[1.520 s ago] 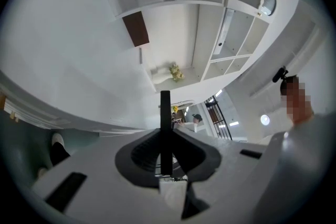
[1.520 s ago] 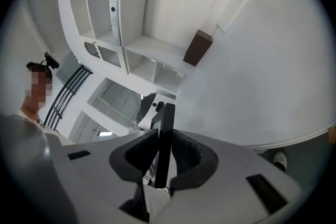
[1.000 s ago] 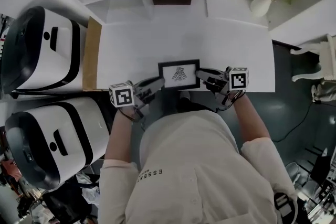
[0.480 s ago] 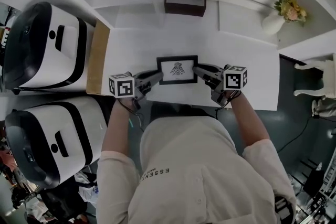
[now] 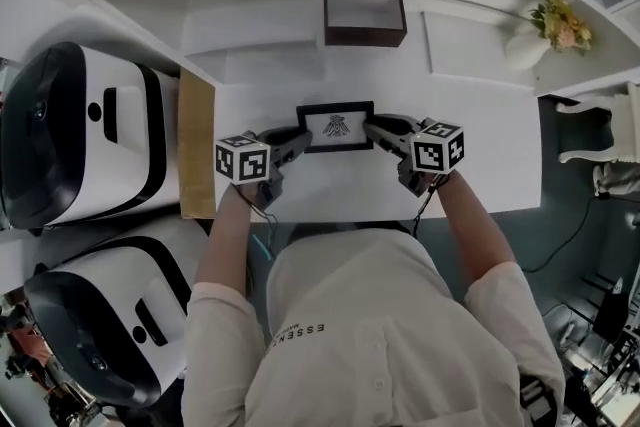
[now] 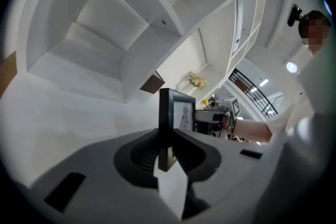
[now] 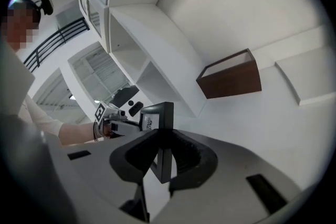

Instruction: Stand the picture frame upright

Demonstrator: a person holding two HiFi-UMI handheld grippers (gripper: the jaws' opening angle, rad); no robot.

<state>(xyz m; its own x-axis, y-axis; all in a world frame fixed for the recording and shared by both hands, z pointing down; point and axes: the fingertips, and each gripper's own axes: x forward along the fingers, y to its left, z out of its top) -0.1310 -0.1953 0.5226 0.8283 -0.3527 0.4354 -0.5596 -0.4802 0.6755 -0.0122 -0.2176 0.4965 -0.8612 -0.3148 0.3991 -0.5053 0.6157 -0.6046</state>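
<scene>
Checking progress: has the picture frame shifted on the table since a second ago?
Yes. The picture frame has gone from the table's near edge toward the brown box.

left tool (image 5: 299, 138) clamped, right tool (image 5: 372, 126) clamped

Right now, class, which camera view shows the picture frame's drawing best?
The head view: the picture frame shows its whole front, drawing included, between left gripper and right gripper. Both gripper views see it nearly edge-on, clamped in their jaws, the drawing foreshortened.

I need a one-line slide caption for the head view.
Left gripper and right gripper clamp the picture frame by its side edges.
</scene>
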